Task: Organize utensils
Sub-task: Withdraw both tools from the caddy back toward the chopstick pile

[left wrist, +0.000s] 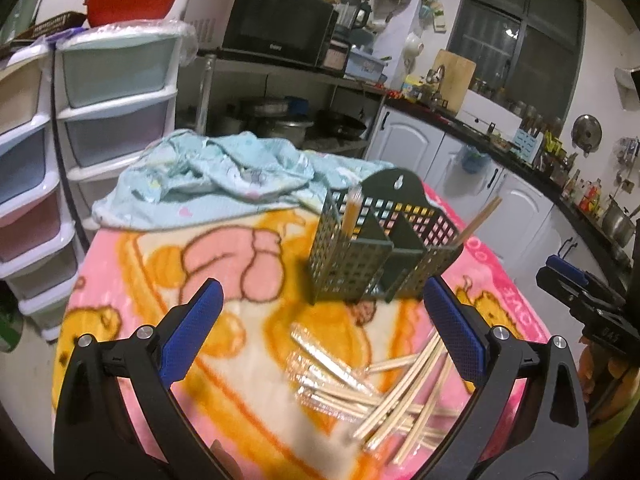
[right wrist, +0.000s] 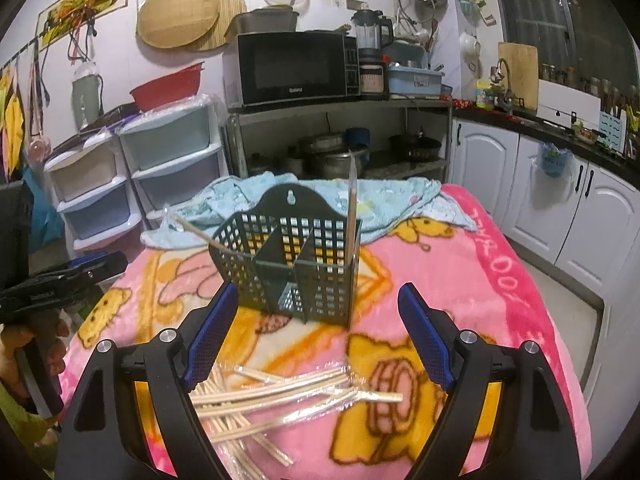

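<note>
My left gripper point(left wrist: 320, 332) and right gripper point(right wrist: 318, 330) hang wide open and empty over loose chopsticks point(right wrist: 280, 396) on the pink blanket point(right wrist: 500, 280), near the green holder point(right wrist: 288, 256). They look light, stiff, slippery (some plastic-wrapped); I'd pinch mid-shaft.

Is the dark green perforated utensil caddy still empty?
No. The dark green perforated utensil caddy holds one wrapped chopstick pair upright and one bare wooden chopstick leaning; its middle compartment looks empty.
</note>
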Tool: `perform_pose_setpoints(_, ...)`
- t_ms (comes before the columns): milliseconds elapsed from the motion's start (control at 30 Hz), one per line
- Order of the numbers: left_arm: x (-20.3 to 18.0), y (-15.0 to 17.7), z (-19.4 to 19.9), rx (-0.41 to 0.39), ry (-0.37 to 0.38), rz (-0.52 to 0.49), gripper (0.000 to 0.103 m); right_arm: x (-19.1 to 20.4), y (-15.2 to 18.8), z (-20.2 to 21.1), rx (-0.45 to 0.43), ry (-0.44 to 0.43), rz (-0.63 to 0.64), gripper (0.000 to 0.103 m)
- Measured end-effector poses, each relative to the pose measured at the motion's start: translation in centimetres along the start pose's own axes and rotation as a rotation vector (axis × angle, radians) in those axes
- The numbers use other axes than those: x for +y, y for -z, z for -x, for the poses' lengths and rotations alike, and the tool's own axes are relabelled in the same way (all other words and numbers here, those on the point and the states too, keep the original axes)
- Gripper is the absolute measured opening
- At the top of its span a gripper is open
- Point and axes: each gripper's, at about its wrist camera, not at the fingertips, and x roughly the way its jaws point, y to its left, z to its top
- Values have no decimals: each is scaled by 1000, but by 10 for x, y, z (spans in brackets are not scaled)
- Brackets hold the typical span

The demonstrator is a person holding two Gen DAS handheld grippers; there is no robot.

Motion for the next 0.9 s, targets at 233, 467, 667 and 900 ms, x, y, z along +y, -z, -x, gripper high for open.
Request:
perform_pose_setpoints(233,-1,14,-5,33,-8,-18,92,2,15,-3,36,2,4,79)
perform_pose_setpoints(467,0,31,-11,76,-17,-39,92,4,35,-13,88,10,2,79)
perform_pose_setpoints(667,7,46,-18,123,-14,-35,92,6,54,-28,150,19,0,79)
perform_pose_setpoints(900,18,66,-29,199,9,1,91,-2,74,-49,236,34,-45,79)
